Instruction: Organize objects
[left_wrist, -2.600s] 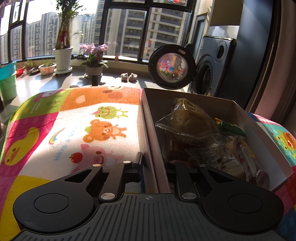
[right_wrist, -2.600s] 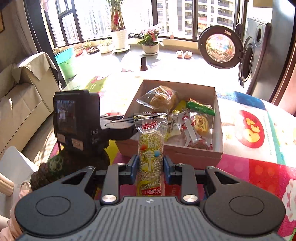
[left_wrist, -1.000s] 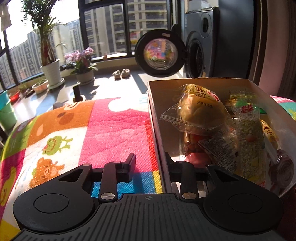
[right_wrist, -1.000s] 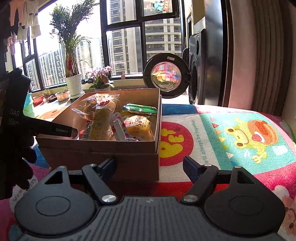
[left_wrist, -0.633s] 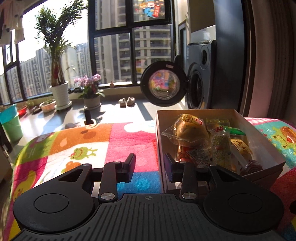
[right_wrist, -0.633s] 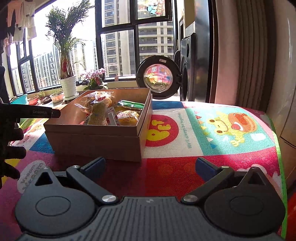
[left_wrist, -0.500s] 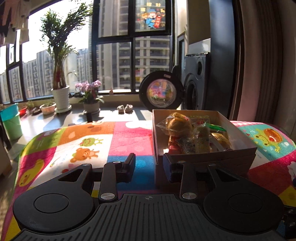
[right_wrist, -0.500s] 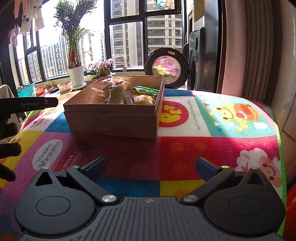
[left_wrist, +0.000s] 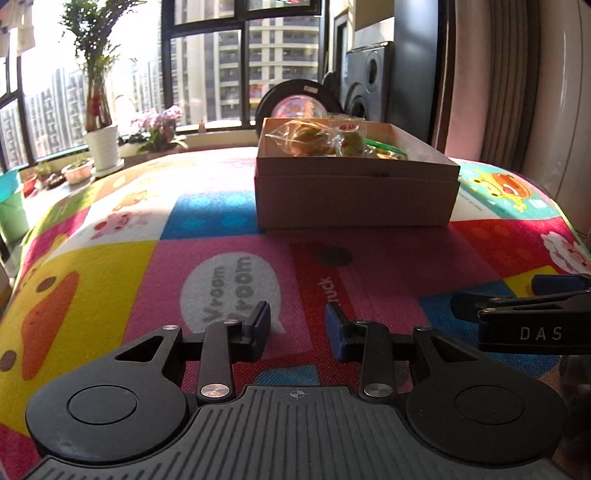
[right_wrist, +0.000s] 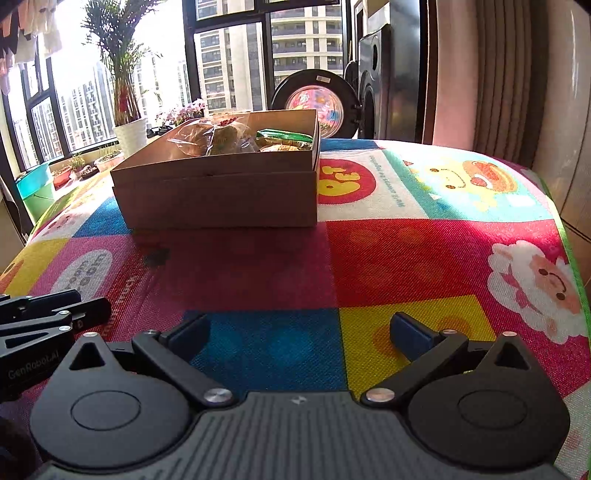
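Note:
A brown cardboard box (left_wrist: 354, 192) (right_wrist: 221, 192) stands on the colourful play mat (left_wrist: 236, 258) (right_wrist: 406, 240), well ahead of both grippers. Several wrapped snack packets (left_wrist: 314, 138) (right_wrist: 221, 136) poke above its rim. My left gripper (left_wrist: 297, 323) hovers low over the mat near the front edge, open by a small gap with nothing between its blue pads. My right gripper (right_wrist: 299, 332) is wide open and empty over the blue and yellow squares. Each gripper shows at the edge of the other's view: the right gripper (left_wrist: 535, 314) and the left gripper (right_wrist: 48, 314).
A washing machine (left_wrist: 369, 85) (right_wrist: 376, 81) with its round door (right_wrist: 314, 101) swung open stands behind the mat. Potted plants (left_wrist: 99, 122) (right_wrist: 125, 110) line the windowsill at the back left. A green bucket (right_wrist: 33, 188) sits at the left. A curtain (right_wrist: 509, 74) hangs at the right.
Both grippers have pulled back from the box toward the mat's front edge. The right gripper let go of the snack packet, now in the box, and opened wide. The left let go of the box wall.

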